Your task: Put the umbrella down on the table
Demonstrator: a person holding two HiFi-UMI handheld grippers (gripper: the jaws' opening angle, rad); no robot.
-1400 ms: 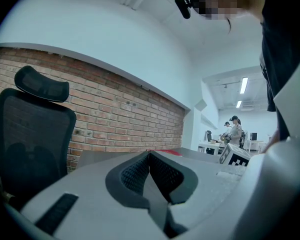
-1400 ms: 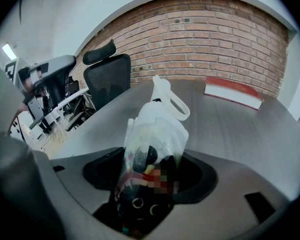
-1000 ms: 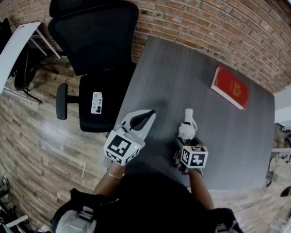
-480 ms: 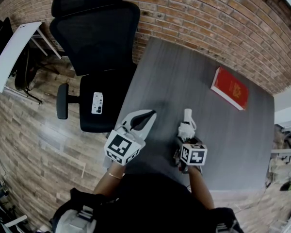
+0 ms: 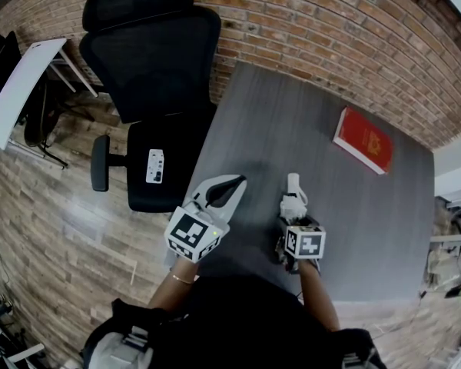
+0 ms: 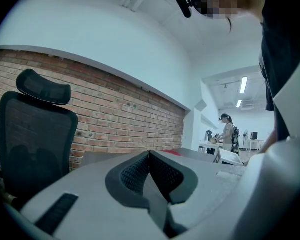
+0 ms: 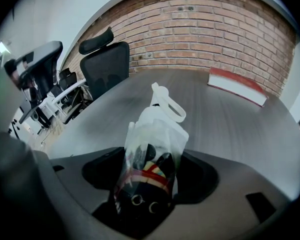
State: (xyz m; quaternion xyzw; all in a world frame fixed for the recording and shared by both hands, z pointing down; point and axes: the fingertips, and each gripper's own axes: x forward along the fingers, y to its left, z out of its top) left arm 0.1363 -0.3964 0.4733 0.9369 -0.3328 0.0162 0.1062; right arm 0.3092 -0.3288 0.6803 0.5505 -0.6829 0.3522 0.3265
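Grip: my right tool (image 7: 152,171) is clenched on the folded dark umbrella (image 7: 150,149), which has red and yellow bands and sits in a clear plastic sleeve. Jaws press it from both sides near its lower end.
Axis: long axis runs straight out along the jaws and away from me. The white loop handle (image 7: 168,104) is at the far end, twd the red brick wall (image 7: 215,29).
Desk: the grey wood-grain desk (image 5: 292,114) lies directly under the umbrella, which is over the near part of the top. Can't tell whether the handle end touches the surface.
Nearer hand: right, since it already has the load. My left tool (image 6: 149,155) has its jaws closed together w/ nothing between them. It's near the umbrella on its left, by the desk's near-left edge, not touching.
Look: slim, soft bundle, the sleeve glossy and crinkled, the handle rigid.
Next, as I judge it: lower along the same axis, lay it flat, then let go. The slick sleeve could slide or roll.
Others: red hardback book (image 5: 364,139) is far right on the desk, well apart. Black mesh office chair (image 5: 154,60) stands off the desk's left side.
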